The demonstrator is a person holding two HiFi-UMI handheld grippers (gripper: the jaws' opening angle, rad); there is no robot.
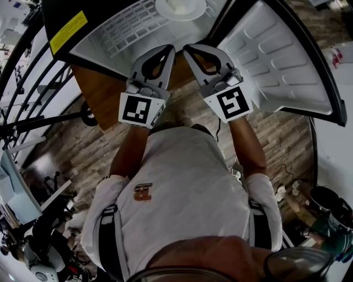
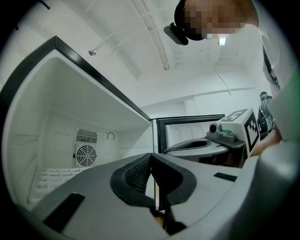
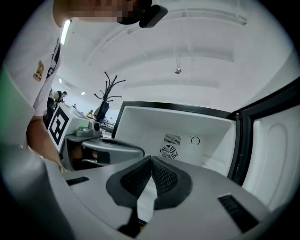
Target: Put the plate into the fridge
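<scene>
White shirt (image 1: 182,187) nearest, then left gripper (image 1: 169,49) and right gripper (image 1: 187,49), both jaws pressed together and empty, side by side before open fridge (image 1: 91,47); plate (image 1: 181,7) on its wire shelf (image 1: 129,27), door (image 1: 276,60) swung right.

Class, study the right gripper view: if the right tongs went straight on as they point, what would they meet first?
Probably the fridge's back wall, near the round fan vent; the way there looks free, though depth is unclear.
</scene>
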